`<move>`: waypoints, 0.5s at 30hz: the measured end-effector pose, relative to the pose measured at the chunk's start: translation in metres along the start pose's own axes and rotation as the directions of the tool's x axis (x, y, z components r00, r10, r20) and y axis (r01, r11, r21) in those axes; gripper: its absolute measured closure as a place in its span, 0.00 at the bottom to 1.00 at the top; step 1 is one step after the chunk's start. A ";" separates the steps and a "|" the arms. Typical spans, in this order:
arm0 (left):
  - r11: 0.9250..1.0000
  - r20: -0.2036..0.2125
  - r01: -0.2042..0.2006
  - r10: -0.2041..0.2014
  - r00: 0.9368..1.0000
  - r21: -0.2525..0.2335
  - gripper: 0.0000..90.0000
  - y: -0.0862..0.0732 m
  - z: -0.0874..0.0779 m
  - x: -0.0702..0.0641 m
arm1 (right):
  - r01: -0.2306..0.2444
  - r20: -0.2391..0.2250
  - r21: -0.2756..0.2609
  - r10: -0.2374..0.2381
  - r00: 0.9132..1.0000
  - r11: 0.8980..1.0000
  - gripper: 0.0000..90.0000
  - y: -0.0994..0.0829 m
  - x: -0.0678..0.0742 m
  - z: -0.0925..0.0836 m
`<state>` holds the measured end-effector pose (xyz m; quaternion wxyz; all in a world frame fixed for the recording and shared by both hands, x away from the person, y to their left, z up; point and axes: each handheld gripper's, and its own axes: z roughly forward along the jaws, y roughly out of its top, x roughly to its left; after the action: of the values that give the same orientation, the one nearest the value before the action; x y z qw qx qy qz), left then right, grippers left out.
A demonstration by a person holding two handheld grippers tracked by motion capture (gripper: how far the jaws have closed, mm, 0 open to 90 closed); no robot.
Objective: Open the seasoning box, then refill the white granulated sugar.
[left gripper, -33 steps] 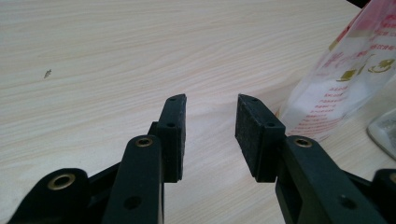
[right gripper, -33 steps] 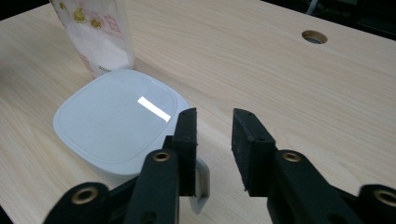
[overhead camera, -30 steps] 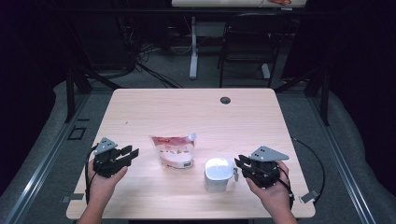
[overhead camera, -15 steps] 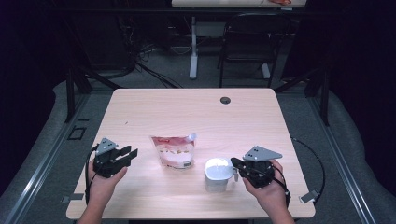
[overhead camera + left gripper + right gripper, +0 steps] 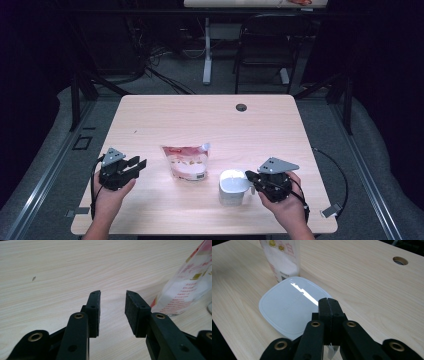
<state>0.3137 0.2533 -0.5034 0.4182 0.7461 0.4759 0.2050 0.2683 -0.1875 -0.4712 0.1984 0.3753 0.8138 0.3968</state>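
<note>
The right gripper (image 5: 329, 305) is pinching its jaws together on the pull tab at the near edge of the white lidded container (image 5: 292, 306) — light, stiff plastic, likely slippery, so the tab is looking the soundest hold. Just behind it the soft snack pouch (image 5: 186, 161) is standing mid-table; the left gripper (image 5: 112, 307) is hovering part-open and empty beside that pouch.

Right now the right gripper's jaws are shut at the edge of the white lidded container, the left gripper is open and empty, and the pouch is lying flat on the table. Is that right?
Not quite: the pouch stands upright on the table, as the high view shows. The rest holds: the right gripper is shut at the white lidded container edge, the left gripper open and empty.
</note>
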 end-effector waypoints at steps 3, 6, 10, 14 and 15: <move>1.000 0.000 -0.006 0.006 1.000 0.001 0.73 0.000 0.000 0.000 | -0.003 -0.004 0.000 0.003 1.000 1.000 1.00 0.000 0.000 0.001; 1.000 -0.001 -0.007 0.007 1.000 0.001 0.73 0.001 0.001 0.001 | 0.003 -0.004 0.002 -0.003 1.000 1.000 1.00 0.000 0.002 0.001; 1.000 -0.002 -0.002 0.002 1.000 0.001 0.73 0.000 0.000 0.001 | 0.007 -0.010 0.005 -0.007 1.000 1.000 1.00 0.000 0.003 0.002; 1.000 0.000 -0.002 0.002 1.000 0.000 0.73 0.000 0.000 0.001 | 0.007 -0.004 0.017 -0.007 1.000 1.000 1.00 -0.001 0.003 0.004; 1.000 0.000 -0.002 0.002 1.000 0.000 0.73 0.000 0.000 0.001 | 0.008 -0.004 0.016 -0.008 1.000 1.000 1.00 -0.002 0.003 0.004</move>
<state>0.3145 0.2537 -0.5033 0.4179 0.7466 0.4750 0.2058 0.2683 -0.1843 -0.4751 0.1954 0.3730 0.8188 0.3902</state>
